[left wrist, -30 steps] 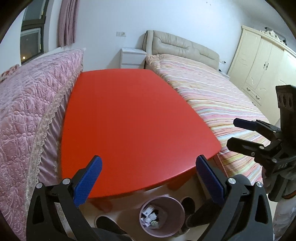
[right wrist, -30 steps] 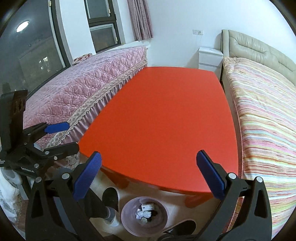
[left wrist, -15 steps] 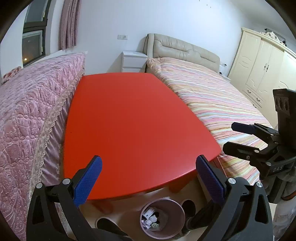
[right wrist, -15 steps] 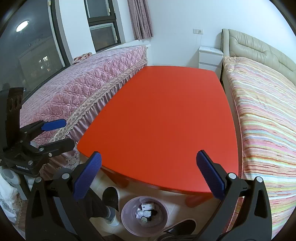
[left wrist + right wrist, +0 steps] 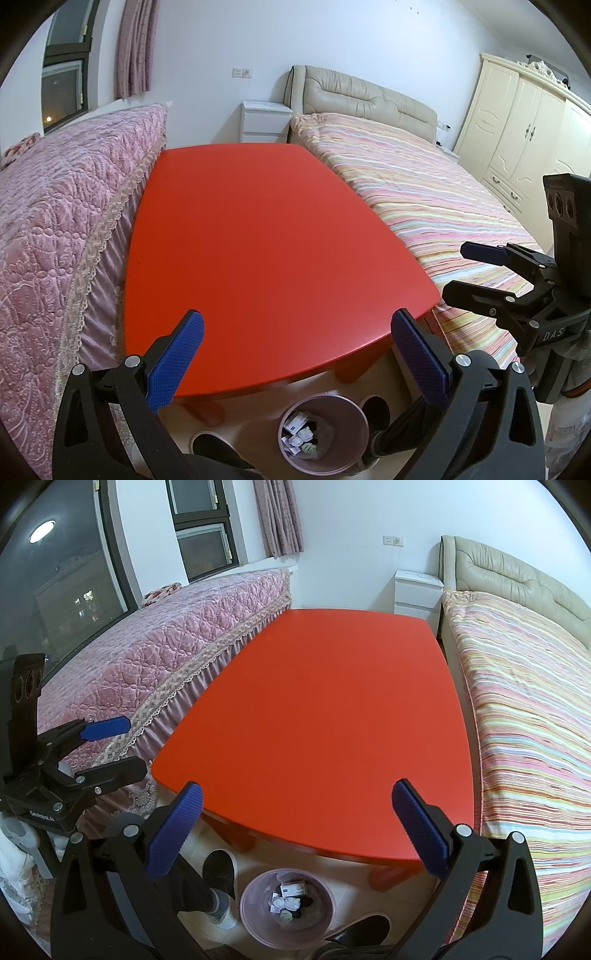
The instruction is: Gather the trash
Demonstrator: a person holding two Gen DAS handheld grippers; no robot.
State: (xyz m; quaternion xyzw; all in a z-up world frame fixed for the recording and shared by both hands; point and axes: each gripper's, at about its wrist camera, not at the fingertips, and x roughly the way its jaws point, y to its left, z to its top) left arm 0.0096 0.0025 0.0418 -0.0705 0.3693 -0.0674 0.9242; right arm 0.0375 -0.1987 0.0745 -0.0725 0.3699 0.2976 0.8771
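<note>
The left tool (image 5: 295,360) and the right tool (image 5: 295,836) each hover with blue-padded fingers spread wide apart, holding nothing, above the near edge of the glossy red bench (image 5: 266,240). On the floor just below that near edge stands the round pink plastic bin (image 5: 251,919), with white crumpled paper scraps and small cartons (image 5: 290,897) lying inside it.

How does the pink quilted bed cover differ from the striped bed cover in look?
The pink quilted bed cover is one colour, with stitched patterns and a lace-trimmed skirt; the striped bed cover has many thin coloured stripes and lies flat. The pink one lies below the window; the striped one meets a beige padded headboard. Both flank the red table.
</note>
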